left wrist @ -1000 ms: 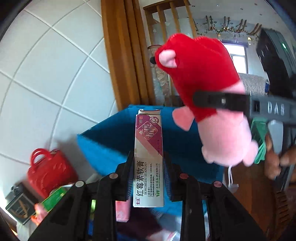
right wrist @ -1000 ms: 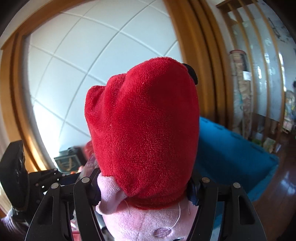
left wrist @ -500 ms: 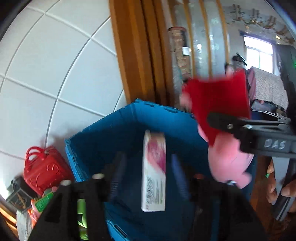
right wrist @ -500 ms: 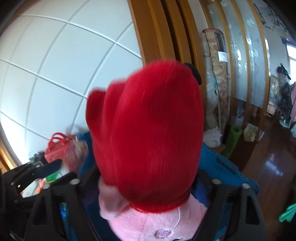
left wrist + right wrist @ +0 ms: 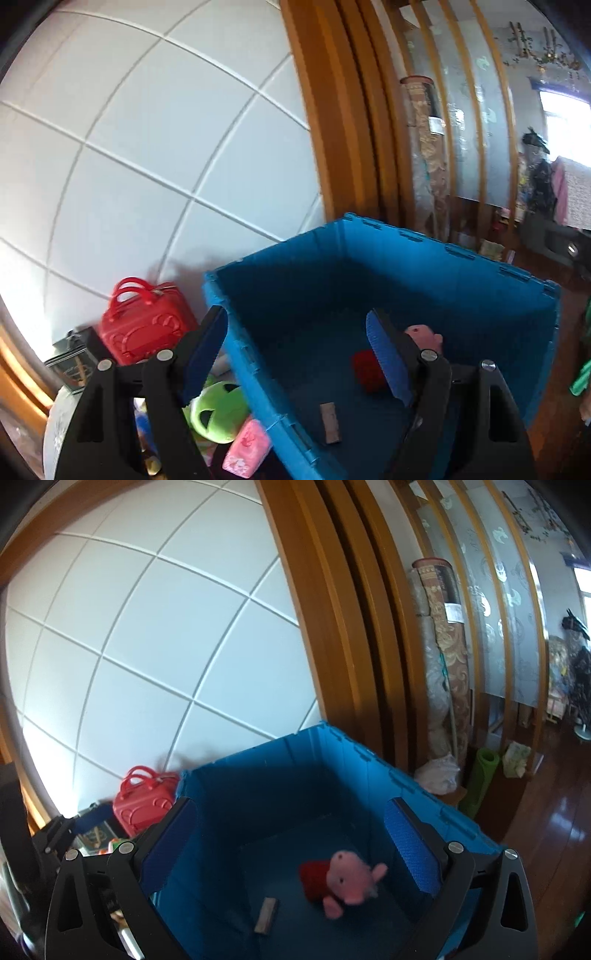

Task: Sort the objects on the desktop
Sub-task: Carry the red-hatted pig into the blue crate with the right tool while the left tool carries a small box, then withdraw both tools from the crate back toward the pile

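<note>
Both of my loads are now in the blue crate [image 5: 424, 786]. My right hand-held gripper [image 5: 291, 849] has just been opening, and its jaws stand wide apart with nothing between them; a second ago they were clamped on the plush pig in the red dress [image 5: 340, 882], which now lies on the crate floor, on its side as far as I can tell through the blur. My left hand-held gripper [image 5: 295, 354] has also just been opening, and its jaws are apart and empty too. The ointment box [image 5: 330, 422] that it carried upright a second ago now lies flat on the crate floor, near the pig but not touching it. In the left wrist view the pig [image 5: 421, 334] is half hidden behind my right finger.

For the sorting, I judge that these two things are done: both sit well inside the crate walls and neither hangs on the rim.

What is left lies outside the crate, to its left, on what I take to be the table: a green plush toy [image 5: 218, 410], a small pink packet [image 5: 245, 448] just beside it, and a red toy suitcase [image 5: 147, 325] farther back against the tiled wall. My next move would probably be to swing both hand-held grippers back that way. The green plush toy is closest to my left one.
</note>
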Demonstrator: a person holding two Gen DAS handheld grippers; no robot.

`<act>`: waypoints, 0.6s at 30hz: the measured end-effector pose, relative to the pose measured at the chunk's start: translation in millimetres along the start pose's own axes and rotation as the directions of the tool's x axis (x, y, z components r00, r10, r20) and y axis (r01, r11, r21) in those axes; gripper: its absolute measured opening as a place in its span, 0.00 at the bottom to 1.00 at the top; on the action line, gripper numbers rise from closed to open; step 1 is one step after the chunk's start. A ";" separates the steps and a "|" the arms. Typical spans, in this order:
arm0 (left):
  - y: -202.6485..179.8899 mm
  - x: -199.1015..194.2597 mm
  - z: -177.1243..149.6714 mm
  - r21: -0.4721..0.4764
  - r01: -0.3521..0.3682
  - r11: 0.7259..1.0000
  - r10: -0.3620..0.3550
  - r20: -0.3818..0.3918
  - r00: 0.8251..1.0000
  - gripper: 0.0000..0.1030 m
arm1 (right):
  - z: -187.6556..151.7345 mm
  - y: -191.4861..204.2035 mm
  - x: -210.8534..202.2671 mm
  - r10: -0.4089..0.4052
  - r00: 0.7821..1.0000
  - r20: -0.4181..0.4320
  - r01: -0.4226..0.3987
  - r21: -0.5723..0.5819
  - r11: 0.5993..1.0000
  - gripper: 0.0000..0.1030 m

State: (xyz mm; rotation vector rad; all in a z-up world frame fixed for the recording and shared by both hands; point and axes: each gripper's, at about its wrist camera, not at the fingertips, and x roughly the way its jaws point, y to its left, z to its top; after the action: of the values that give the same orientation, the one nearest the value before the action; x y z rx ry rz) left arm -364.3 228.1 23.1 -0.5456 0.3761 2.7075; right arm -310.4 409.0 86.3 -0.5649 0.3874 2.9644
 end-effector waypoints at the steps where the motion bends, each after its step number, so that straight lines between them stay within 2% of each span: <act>1: 2.6 -4.8 -4.3 -0.005 -0.013 1.000 0.013 0.006 1.000 0.75 | -5.2 3.1 -4.2 0.008 1.000 0.005 -0.008 -0.006 1.000 1.00; 8: 20.6 -39.1 -30.2 -0.045 -0.152 0.987 0.154 0.056 0.986 0.75 | -42.4 26.9 -19.1 0.043 0.999 0.013 -0.042 -0.035 0.999 1.00; 18: 64.1 -53.4 -63.9 -0.132 -0.233 0.963 0.238 0.020 0.971 0.75 | -60.3 71.2 -30.9 0.105 0.994 0.035 -0.101 -0.112 0.989 1.00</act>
State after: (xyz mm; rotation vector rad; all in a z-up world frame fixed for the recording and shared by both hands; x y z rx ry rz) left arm -322.5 134.4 0.3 -0.5155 0.2730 2.9835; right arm -271.0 322.9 59.9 -0.5098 0.2587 3.1062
